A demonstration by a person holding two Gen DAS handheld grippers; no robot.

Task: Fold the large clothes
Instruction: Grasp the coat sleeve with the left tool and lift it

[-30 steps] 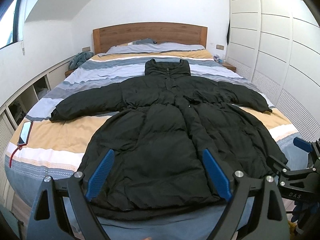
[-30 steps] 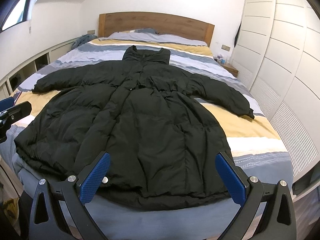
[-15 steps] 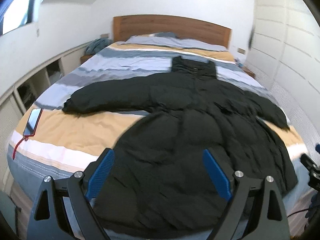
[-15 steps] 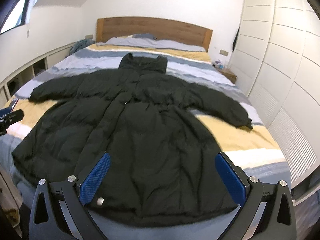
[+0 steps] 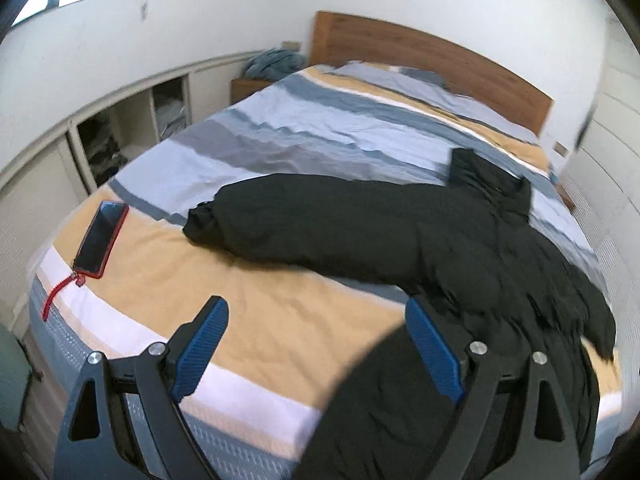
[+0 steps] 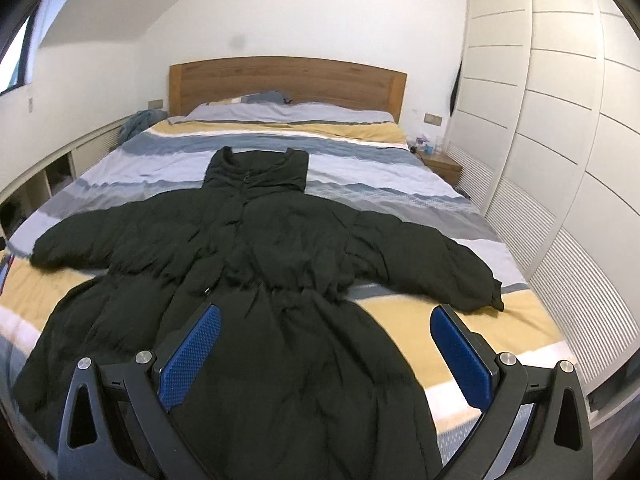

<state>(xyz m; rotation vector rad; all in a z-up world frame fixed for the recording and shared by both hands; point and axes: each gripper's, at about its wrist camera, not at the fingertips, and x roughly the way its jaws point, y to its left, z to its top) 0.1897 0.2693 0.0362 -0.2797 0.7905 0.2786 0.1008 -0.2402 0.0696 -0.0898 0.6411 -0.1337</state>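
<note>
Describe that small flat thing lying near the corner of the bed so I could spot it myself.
Start at the big bed with the striped cover, where a black coat lies spread out. Follow the coat's sleeve to its cuff, then look further along the yellow stripe toward the bed's edge. There lies a phone, the only hard, glossy thing on the cover: a dark screen in a red case with a red strap trailing off.

I'm working in a home bedroom: ahead of my right gripper a double bed with striped duvet [image 6: 360, 196] runs to a wooden headboard [image 6: 288, 80], fitted white wardrobe doors [image 6: 560, 128] to its right, a bedside table [image 6: 442, 166] beside them.
</note>
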